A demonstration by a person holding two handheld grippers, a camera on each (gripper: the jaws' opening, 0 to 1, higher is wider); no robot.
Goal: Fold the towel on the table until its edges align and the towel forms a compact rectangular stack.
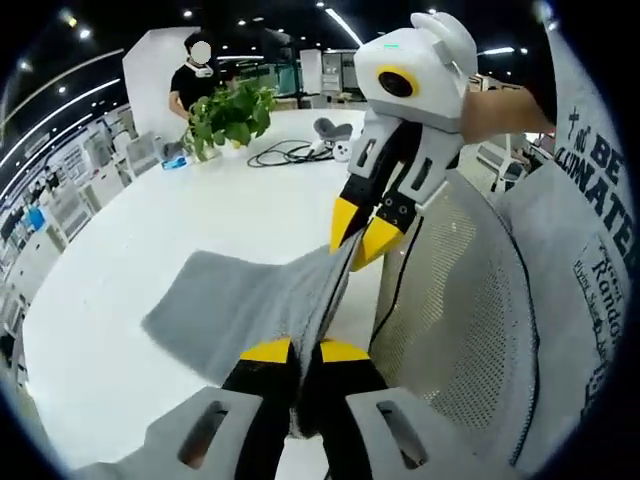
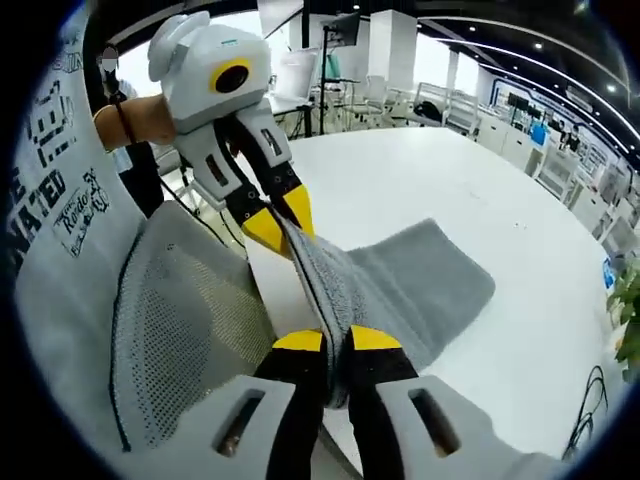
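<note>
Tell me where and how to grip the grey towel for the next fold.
Grip the grey terry towel at the two corners of its near edge, coming in from the table's near side. That edge is lifted and stretched between the left gripper and the right gripper, both pinching it, while the far part lies flat on the white round table, so it could probably be carried over in one sweep.

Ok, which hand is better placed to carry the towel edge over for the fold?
Neither stands out: left tongs and right tongs are both shut on the same lifted towel edge, the rest lying on the table, so probably both together.
</note>
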